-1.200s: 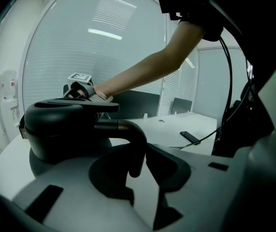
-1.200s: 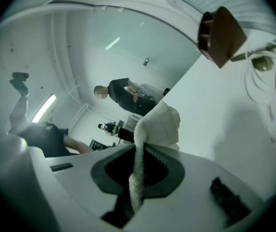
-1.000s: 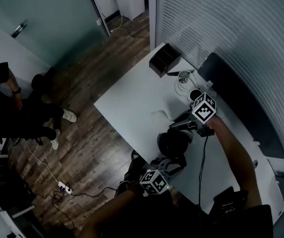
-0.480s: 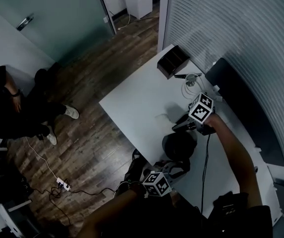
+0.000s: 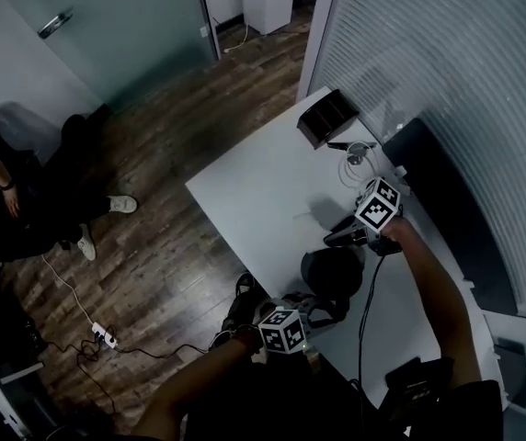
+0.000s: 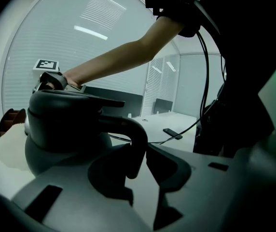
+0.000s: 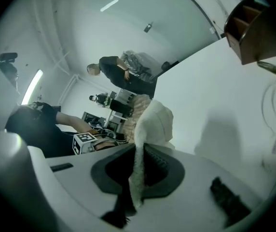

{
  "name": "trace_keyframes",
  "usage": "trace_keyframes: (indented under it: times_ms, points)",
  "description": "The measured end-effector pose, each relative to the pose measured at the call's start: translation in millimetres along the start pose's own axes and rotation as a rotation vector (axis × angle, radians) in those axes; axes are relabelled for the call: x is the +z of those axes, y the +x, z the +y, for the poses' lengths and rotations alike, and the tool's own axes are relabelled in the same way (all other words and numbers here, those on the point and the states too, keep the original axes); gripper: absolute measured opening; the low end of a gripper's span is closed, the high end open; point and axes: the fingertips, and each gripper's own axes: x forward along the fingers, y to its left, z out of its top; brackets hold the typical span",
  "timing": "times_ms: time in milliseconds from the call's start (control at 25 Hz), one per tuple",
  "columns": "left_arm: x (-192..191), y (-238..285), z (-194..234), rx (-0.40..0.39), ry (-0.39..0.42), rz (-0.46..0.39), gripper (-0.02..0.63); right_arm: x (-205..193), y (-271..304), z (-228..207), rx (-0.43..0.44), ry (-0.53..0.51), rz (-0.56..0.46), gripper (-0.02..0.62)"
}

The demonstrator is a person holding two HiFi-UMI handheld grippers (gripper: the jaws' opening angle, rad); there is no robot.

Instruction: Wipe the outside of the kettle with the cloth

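Left tool (image 6: 145,151): closed on the curved handle (image 6: 128,132) of the dark, round-bodied kettle (image 6: 63,124), pinning it in place.
Right tool (image 7: 140,170): jaws pinched on a pale, crumpled cloth (image 7: 155,122), whose loose bunch stands out ahead of them.
Kettle position: upright on the white desk (image 5: 245,191), near its front edge, between the two tools.
Just changed: the right tool has dropped a little and now sits just beside the kettle's far side, about level with the lid.
Meaning for the task: the cloth looks brought into reach of the shell. No view shows it touching, and the bunch points towards open desk, so the wiping probably has not started.
Against the earlier frame: the left tool's hold on the handle is unchanged and the kettle has not shifted on the desk. The head view has swung, pushing the seated person in dark clothes (image 5: 24,209) towards its left edge.
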Motion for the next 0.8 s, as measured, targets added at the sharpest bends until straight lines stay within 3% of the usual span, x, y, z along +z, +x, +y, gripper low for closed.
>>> trace_keyframes:
  times_ms: [80, 160, 360, 520, 640, 800]
  points:
    - [-1.9, -1.1, -3.6, -0.026, 0.006, 0.019, 0.1, -5.7, -8.7, -2.8, -0.017, 0.041, -0.101, 0.035]
    - [-0.2, 1.2, -5.6, -0.037, 0.01, 0.033, 0.1, -18.2, -25.6, -11.2, -0.028, 0.121, -0.283, 0.035]
    - [11.7, 4.1, 6.1, 0.023, -0.03, -0.003, 0.1, -73.2, -65.3, -3.2, 0.054, 0.322, -0.905, 0.035]
    - [10.4, 5.2, 7.4, 0.079, -0.057, -0.003, 0.1, -113.8, -59.6, 20.9, 0.021, 0.393, -1.298, 0.035]
    - [9.9, 14.5, 3.6, 0.126, -0.07, -0.004, 0.1, -141.0, -42.4, 38.3, -0.009, 0.449, -1.468, 0.035]
    - [14.0, 10.5, 9.7, 0.167, -0.11, -0.011, 0.1, -154.0, -10.1, 53.7, -0.015, 0.507, -1.56, 0.035]
